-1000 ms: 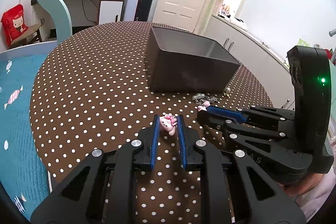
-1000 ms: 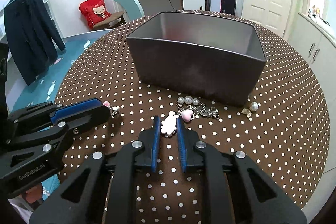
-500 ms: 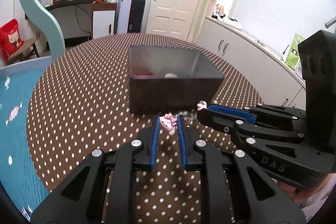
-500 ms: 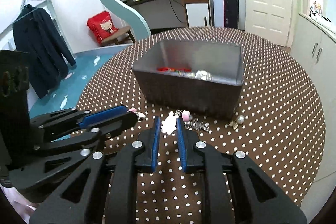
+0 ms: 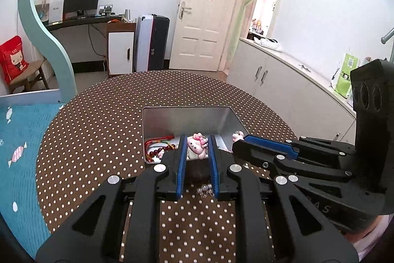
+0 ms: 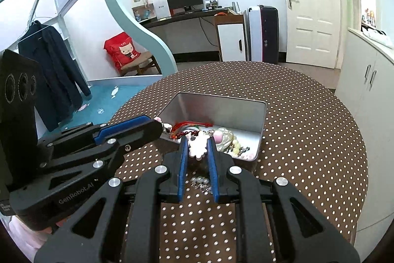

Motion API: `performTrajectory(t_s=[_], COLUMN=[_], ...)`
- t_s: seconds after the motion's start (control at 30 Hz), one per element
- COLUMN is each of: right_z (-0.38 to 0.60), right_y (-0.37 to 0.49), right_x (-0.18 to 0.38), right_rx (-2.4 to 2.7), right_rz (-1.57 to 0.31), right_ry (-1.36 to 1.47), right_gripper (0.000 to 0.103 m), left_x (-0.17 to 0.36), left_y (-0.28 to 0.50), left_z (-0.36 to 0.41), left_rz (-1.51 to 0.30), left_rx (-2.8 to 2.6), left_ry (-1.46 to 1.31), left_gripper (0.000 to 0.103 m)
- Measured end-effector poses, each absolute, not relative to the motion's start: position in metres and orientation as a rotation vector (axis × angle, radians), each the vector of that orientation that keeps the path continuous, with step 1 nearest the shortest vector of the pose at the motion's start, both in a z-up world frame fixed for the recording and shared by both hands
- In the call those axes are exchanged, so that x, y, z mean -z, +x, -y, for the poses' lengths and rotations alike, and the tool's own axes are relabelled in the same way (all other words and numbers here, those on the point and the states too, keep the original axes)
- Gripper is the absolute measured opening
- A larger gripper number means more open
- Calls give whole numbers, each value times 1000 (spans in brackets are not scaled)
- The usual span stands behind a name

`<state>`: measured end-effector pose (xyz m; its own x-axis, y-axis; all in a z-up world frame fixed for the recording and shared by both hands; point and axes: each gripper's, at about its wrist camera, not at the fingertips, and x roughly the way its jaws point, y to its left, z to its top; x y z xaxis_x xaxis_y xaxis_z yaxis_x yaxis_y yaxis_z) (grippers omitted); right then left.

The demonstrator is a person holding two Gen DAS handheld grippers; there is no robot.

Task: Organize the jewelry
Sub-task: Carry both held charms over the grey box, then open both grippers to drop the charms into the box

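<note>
My left gripper (image 5: 196, 142) is shut on a pink cartoon charm (image 5: 196, 145) and holds it high, just over the near rim of the grey metal box (image 5: 187, 120). My right gripper (image 6: 198, 144) is shut on a white flower-shaped charm (image 6: 197, 149), also raised at the box's near rim (image 6: 221, 112). Inside the box lie a red cord with dark red beads (image 6: 190, 128) and a pale beaded piece (image 6: 227, 137). A pearl and silver chain piece (image 6: 200, 183) lies on the table below the right gripper. The right gripper also shows in the left wrist view (image 5: 237, 137), the left gripper in the right wrist view (image 6: 163, 125).
The box stands on a round brown table with white dots (image 5: 98, 120). White cabinets (image 5: 283, 80) stand to the right of the table. A blue play mat (image 5: 17, 152) lies on the floor to the left.
Both grippers have risen with their charms, from table level in front of the box to high over its near rim. The box's inside has come into view.
</note>
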<state>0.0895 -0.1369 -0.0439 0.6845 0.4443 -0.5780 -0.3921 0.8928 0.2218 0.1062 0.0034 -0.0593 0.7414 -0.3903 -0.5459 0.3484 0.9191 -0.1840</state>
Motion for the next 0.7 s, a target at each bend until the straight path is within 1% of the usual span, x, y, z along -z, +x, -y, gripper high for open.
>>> performTrajectory(t_s=[0.17,0.37,0.4,0.47,0.57,0.7], right_z=[141,140,141,143,147,151], right_y=[103,108,107,109,111,111], right_x=[52,53,53,54,56,57], right_rx=[-470,-491,-489,-478,-469,-472], right_rz=[-706,-699,-697,-702,-713,-723], right_ry=[93,72,70,69,72,82], right_gripper=[15,17,18,27,36,36], left_x=[69,73,73,76,79,81], left_y=[122,135,137,138,138,136], left_z=[4,6,6,6,8,9], left_rz=[-657,-683,-684,-686,-691,-699], left_rx=[408,400,396,387,380,387], left_ry=[-68,-64,-65,-61,-61,-59], left_gripper=[16,16,16,17,17,17])
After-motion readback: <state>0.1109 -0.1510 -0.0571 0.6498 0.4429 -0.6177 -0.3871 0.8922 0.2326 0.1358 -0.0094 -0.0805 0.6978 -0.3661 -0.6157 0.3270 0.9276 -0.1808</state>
